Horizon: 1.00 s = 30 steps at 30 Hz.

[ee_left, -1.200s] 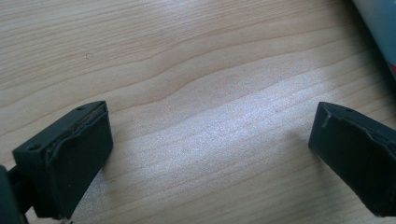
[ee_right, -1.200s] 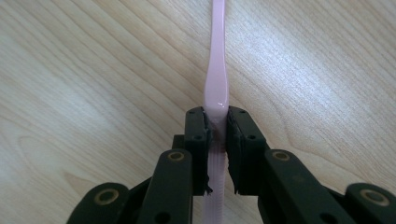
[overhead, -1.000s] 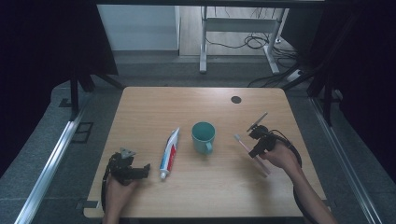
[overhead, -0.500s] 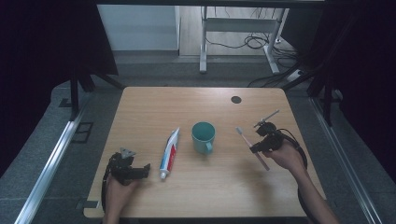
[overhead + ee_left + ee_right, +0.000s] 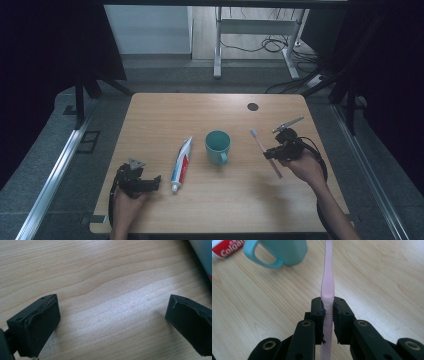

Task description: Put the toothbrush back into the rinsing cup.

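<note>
A pale pink toothbrush (image 5: 328, 280) sits clamped in the right gripper (image 5: 328, 315) above a light wooden table (image 5: 200, 115).

Slim and smooth, the toothbrush widens into a ribbed grip where the black pads pinch it from both sides; in the high view it lies slanted at centre right of the frame (image 5: 265, 150), bristle end toward the top, lifted off the wood. A teal mug (image 5: 218, 146) stands just left of it at centre, with a red-and-white toothpaste tube (image 5: 181, 164) beyond. At lower left, the left gripper (image 5: 142, 181) rests on the table, jaws spread wide over bare wood.
</note>
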{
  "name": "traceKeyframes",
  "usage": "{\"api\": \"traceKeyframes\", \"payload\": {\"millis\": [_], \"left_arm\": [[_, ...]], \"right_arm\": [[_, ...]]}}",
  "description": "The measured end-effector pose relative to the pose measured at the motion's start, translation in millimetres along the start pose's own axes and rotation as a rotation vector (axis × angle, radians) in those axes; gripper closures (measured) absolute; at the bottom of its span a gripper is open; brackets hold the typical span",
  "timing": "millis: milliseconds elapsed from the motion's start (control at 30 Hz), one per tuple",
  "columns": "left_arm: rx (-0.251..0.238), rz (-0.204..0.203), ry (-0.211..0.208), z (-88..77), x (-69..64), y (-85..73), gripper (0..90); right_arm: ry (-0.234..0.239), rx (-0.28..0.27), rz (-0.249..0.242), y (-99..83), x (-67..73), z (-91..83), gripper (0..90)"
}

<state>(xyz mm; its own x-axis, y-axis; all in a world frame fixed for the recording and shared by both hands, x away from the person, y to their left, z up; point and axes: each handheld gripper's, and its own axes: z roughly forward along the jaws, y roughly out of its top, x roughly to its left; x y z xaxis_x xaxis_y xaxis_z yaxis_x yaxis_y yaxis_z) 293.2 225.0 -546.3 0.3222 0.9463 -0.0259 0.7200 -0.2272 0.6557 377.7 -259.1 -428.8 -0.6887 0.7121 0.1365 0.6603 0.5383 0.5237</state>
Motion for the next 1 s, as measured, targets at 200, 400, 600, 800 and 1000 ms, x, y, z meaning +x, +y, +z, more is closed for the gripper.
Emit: {"api": "traceKeyframes", "payload": {"millis": [200,400,600,800,1000], "left_arm": [[-0.001,-0.001,0.0,0.1,-0.1,0.0,0.0],[-0.001,-0.002,0.0,0.1,-0.1,0.0,0.0],[-0.003,-0.003,0.0,0.2,-0.2,0.0,0.0],[-0.006,-0.003,0.0,0.4,-0.2,0.0,0.0],[-0.006,-0.003,0.0,0.5,-0.2,0.0,0.0]], "right_arm": [[0.01,-0.042,-0.011,3.4,5.0,-1.7,78.8],[0.018,-0.099,-0.017,7.6,12.2,-2.1,78.9],[0.027,-0.135,-0.024,12.5,17.3,-4.1,78.8],[0.036,-0.188,-0.042,19.0,25.3,-6.1,78.9],[0.047,-0.234,-0.061,25.0,31.4,-5.6,78.8]]}}
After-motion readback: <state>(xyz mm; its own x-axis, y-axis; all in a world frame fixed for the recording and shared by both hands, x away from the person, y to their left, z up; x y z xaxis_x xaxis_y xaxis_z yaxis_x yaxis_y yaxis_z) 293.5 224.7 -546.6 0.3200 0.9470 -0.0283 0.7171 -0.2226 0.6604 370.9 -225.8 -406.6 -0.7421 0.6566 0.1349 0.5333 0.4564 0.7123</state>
